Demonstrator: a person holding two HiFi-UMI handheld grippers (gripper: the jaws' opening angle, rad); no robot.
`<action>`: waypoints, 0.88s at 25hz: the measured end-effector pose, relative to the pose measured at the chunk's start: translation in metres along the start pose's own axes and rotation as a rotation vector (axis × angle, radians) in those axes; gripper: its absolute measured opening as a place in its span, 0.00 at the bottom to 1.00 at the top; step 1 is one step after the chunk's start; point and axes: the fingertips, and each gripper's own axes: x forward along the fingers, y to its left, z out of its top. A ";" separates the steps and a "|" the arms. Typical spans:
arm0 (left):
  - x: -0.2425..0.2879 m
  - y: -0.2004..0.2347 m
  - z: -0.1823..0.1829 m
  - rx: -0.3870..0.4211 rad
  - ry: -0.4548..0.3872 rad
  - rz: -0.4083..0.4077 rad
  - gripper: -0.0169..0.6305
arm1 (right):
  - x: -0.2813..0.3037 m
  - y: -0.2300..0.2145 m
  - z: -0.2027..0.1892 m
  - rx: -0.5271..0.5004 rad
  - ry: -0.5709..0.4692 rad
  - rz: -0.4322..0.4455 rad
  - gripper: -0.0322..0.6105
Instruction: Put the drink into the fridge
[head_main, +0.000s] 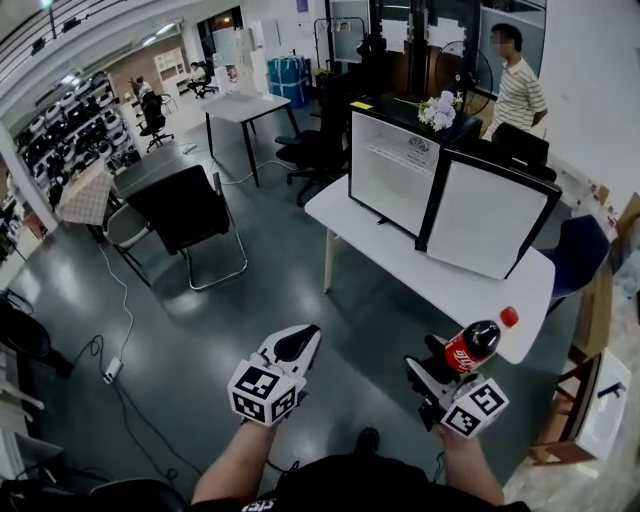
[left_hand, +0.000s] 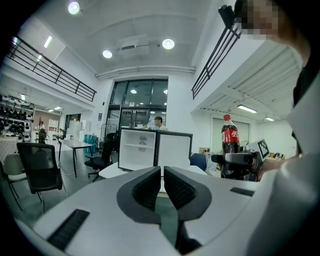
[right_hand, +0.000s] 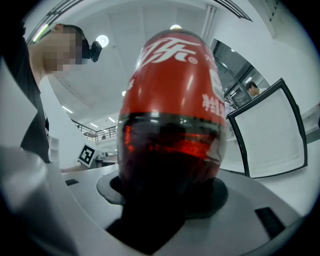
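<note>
The drink is a cola bottle (head_main: 477, 344) with a red cap and red label, held in mid-air in front of the white table (head_main: 400, 262). My right gripper (head_main: 441, 366) is shut on its lower body; in the right gripper view the bottle (right_hand: 172, 125) fills the space between the jaws. The small fridge (head_main: 393, 168) stands on the table, its white inside showing and its door (head_main: 490, 214) swung open to the right. My left gripper (head_main: 298, 343) hangs beside the right one, shut with nothing in it. The left gripper view shows its jaws nearly touching, with the fridge (left_hand: 137, 148) and bottle (left_hand: 229, 137) ahead.
A black chair (head_main: 190, 212) stands to the left on the dark floor, with cables (head_main: 125, 330) trailing near it. A blue chair (head_main: 582, 250) and wooden furniture (head_main: 590, 330) sit right of the table. A person in a striped shirt (head_main: 519, 88) stands behind the fridge.
</note>
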 end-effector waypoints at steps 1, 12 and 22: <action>0.009 -0.001 0.003 0.001 0.000 0.001 0.08 | 0.001 -0.008 0.004 -0.007 0.001 0.002 0.48; 0.069 -0.001 0.029 0.022 -0.012 0.026 0.08 | 0.000 -0.071 0.033 -0.014 -0.007 0.014 0.48; 0.131 0.052 0.026 -0.013 -0.027 -0.013 0.08 | 0.055 -0.118 0.035 -0.036 0.027 -0.019 0.48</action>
